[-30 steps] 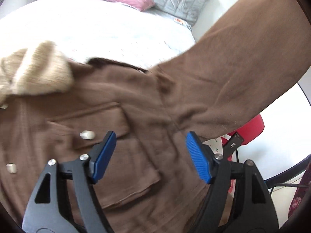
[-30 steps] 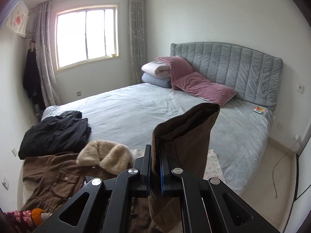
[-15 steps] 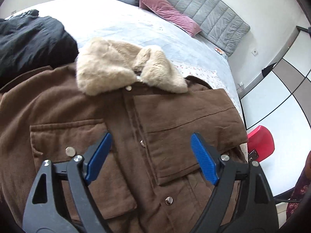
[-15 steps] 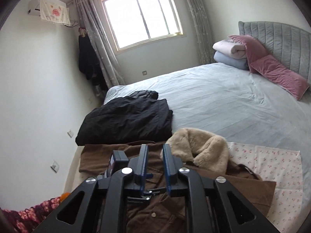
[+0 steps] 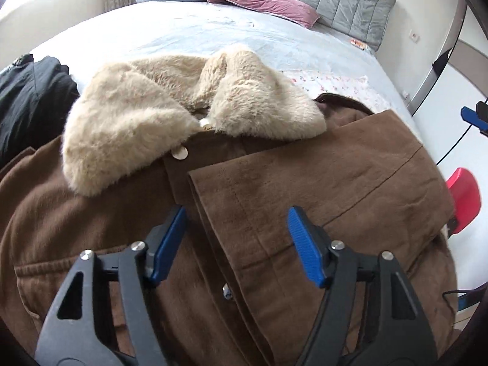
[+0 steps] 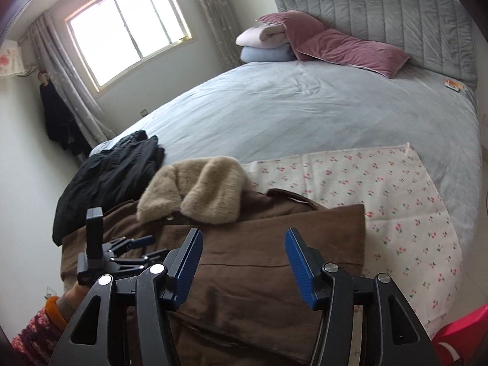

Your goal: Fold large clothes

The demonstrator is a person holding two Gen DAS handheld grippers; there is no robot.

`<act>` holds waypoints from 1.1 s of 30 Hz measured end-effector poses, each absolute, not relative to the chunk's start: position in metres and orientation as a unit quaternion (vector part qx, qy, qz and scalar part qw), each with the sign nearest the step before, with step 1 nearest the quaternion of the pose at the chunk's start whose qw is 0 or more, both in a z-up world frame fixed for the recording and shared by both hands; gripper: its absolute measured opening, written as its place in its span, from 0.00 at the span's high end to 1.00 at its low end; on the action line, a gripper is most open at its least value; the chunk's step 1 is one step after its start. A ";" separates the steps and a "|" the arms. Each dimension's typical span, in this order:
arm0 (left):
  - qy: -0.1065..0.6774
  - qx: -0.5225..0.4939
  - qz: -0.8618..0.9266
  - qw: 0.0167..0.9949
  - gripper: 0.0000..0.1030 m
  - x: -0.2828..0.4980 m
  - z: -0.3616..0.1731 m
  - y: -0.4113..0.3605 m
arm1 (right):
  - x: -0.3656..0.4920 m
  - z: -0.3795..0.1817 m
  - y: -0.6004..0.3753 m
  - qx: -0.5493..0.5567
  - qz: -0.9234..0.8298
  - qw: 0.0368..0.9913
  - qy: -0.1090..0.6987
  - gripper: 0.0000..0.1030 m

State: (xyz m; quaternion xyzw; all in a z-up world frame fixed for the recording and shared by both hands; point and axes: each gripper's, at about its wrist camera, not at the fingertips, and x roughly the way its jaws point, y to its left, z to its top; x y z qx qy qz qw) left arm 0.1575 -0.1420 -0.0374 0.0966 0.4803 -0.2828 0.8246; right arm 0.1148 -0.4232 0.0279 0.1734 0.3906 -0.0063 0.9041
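A brown coat (image 5: 274, 189) with a beige fur collar (image 5: 170, 116) lies face up at the bed's near edge, one sleeve folded across its chest. It also shows in the right wrist view (image 6: 262, 259), with its collar (image 6: 195, 192). My left gripper (image 5: 236, 244) is open and empty, just above the coat's chest. My right gripper (image 6: 242, 268) is open and empty, above the folded sleeve. The left gripper also shows at the left of the right wrist view (image 6: 134, 248).
A black garment (image 6: 106, 177) lies left of the coat. A floral cloth (image 6: 381, 201) lies under and right of it. Pillows (image 6: 335, 45) and a grey headboard (image 6: 396, 15) are at the far end. A red object (image 5: 463, 201) stands beside the bed.
The right gripper let go of the sleeve, which now lies folded across the coat, and opened. The left gripper moved up towards the collar.
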 end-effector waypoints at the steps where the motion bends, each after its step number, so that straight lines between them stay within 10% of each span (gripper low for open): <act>1: 0.479 0.111 -0.278 0.825 0.45 0.159 -0.041 -0.147 | 0.110 0.020 -0.433 0.175 -0.014 0.903 0.393 0.45; 3: 0.468 0.124 -0.278 0.830 0.47 0.158 -0.042 -0.150 | 0.104 0.007 -0.447 0.180 -0.024 0.900 0.396 0.45; 6: 0.467 0.113 -0.290 0.828 0.86 0.159 -0.038 -0.150 | 0.100 -0.013 -0.464 0.195 -0.032 0.895 0.399 0.45; 12: 0.402 0.036 -0.269 0.875 0.90 0.141 0.030 -0.134 | 0.104 -0.042 -0.490 0.231 -0.049 0.887 0.397 0.44; 17: 0.377 0.054 -0.181 0.906 0.87 0.136 0.070 -0.098 | 0.120 -0.062 -0.504 0.267 -0.045 0.876 0.400 0.43; 26: 0.399 0.115 -0.142 0.899 0.47 0.155 0.035 -0.093 | 0.170 -0.101 -0.500 0.332 -0.014 0.849 0.411 0.44; 27: 0.398 0.100 -0.175 0.895 0.47 0.156 0.031 -0.100 | 0.177 -0.103 -0.500 0.339 -0.014 0.848 0.408 0.48; 29: 0.407 0.080 -0.219 0.884 0.47 0.158 0.018 -0.118 | 0.188 -0.104 -0.497 0.345 -0.019 0.843 0.412 0.87; 33: 0.439 0.083 -0.269 0.853 0.45 0.151 -0.029 -0.155 | 0.198 -0.101 -0.483 0.253 -0.093 0.862 0.429 0.89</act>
